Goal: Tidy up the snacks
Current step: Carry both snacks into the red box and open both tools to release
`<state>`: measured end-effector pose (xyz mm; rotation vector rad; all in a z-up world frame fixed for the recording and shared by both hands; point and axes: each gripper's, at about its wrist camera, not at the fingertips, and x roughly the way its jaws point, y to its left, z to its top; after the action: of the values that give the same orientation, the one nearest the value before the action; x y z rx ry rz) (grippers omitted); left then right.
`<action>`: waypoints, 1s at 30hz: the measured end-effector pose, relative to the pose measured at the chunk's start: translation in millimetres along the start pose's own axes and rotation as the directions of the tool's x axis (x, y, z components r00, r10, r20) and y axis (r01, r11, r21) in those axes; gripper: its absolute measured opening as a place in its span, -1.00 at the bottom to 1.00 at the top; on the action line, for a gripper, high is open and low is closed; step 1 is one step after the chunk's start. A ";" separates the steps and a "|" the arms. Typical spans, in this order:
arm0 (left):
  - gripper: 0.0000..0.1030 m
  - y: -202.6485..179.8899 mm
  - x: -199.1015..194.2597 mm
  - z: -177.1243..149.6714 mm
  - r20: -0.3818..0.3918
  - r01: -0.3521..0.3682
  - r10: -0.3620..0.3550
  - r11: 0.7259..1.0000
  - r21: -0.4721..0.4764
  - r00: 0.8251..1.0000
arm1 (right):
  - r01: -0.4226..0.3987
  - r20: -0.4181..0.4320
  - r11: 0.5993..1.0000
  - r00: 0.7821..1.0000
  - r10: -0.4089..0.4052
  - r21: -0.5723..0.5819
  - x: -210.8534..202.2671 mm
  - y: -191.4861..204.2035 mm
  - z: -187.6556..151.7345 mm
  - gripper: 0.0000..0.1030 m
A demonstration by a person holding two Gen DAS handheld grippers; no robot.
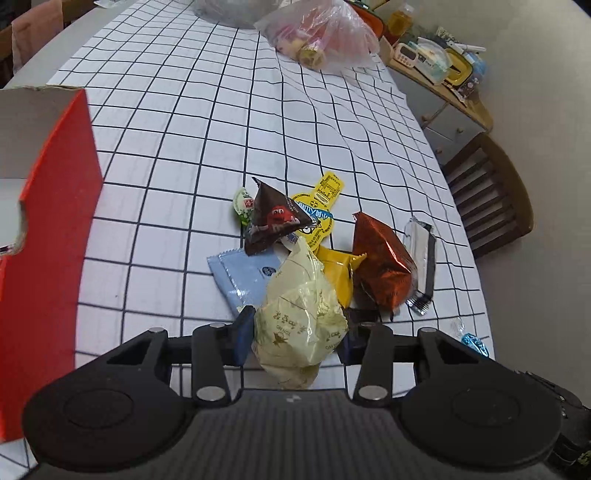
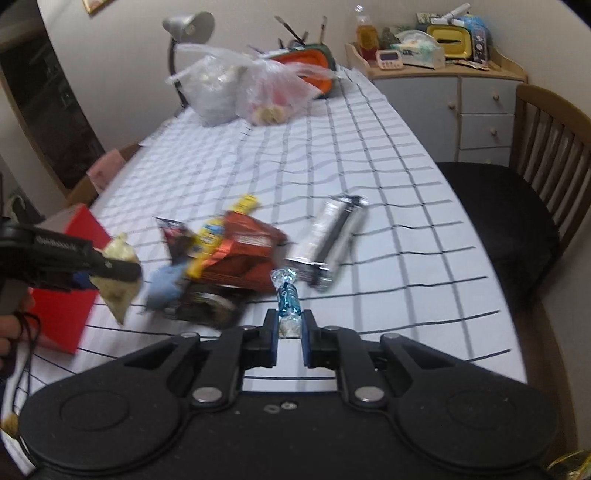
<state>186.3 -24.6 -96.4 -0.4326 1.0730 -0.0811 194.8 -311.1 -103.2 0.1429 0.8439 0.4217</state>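
Note:
My left gripper [image 1: 295, 332] is shut on a pale yellow snack packet [image 1: 299, 314], held above the checked tablecloth; it shows too in the right wrist view [image 2: 120, 284]. Beyond it lies a pile of snacks: a brown M&M's pouch [image 1: 275, 221], a yellow flat wrapper [image 1: 317, 206], a light blue packet [image 1: 243, 277], a copper-red bag [image 1: 382, 258] and a silver bar [image 1: 421, 258]. My right gripper [image 2: 290, 332] is shut on a blue twisted candy [image 2: 288, 299]. A red box [image 1: 55, 240] stands at the left.
Plastic bags [image 2: 258, 96] and an orange case sit at the table's far end. A wooden chair [image 2: 535, 184] and a cluttered cabinet [image 2: 443, 74] stand to the right. A desk lamp [image 2: 184, 26] is at the back.

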 end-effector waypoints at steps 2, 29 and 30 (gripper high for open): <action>-0.18 4.2 -13.7 -2.3 0.009 0.010 -0.010 1.000 0.003 1.000 | -0.021 0.010 1.000 1.000 0.021 -0.003 -6.9 16.2 1.0 -0.79; -0.18 160.7 -164.6 7.4 0.169 -0.033 0.044 0.997 -0.069 0.985 | -0.201 0.012 0.962 0.978 0.207 -0.187 19.5 245.8 19.2 -0.79; -0.18 167.4 -167.6 7.9 0.172 -0.044 0.056 0.996 -0.074 0.983 | -0.205 0.008 0.959 0.978 0.210 -0.196 23.3 253.1 19.7 -0.79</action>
<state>88.2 176.2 -17.3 -0.4666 0.9153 0.0383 146.1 -70.7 -33.7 0.0565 0.7573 0.6954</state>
